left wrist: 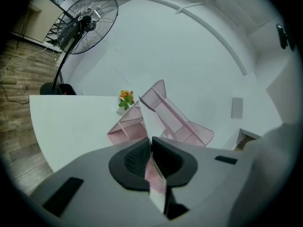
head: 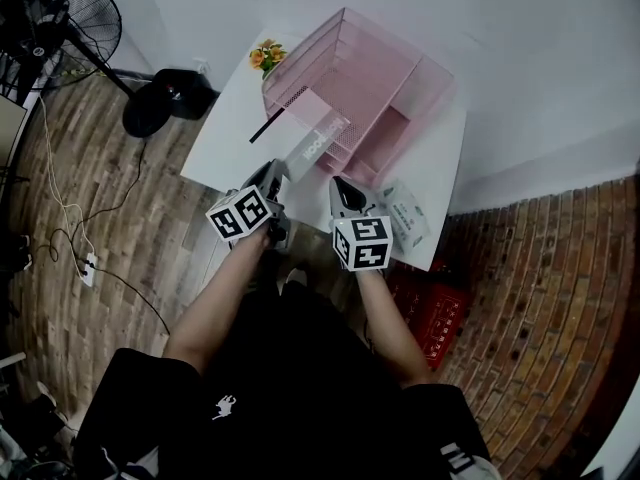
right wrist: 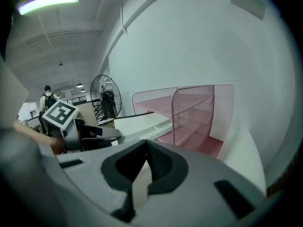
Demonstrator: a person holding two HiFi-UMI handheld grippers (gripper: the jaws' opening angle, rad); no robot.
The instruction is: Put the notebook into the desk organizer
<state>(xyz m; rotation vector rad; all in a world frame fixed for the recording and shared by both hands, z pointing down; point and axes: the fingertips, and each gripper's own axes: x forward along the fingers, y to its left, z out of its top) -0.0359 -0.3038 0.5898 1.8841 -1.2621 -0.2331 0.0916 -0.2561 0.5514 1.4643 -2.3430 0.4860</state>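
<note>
notebook [head: 318, 133], thin with white-pink cover, being clamped by left gripper [head: 278, 174], pointing toward pink wire-mesh desk organizer [head: 362, 76] on white table [head: 228, 140]; right gripper [head: 345, 184] hovering clenched.

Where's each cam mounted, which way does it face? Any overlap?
Head view: on the person's head, looking steeply down at the table; shows both forearms, left gripper, right gripper.
Left gripper view: on the left gripper, along its fingers, shut on the notebook, toward the organizer.
Right gripper view: on the right gripper, facing the organizer; left gripper shows at left.
Shared: all three see notebook and organizer.
</note>
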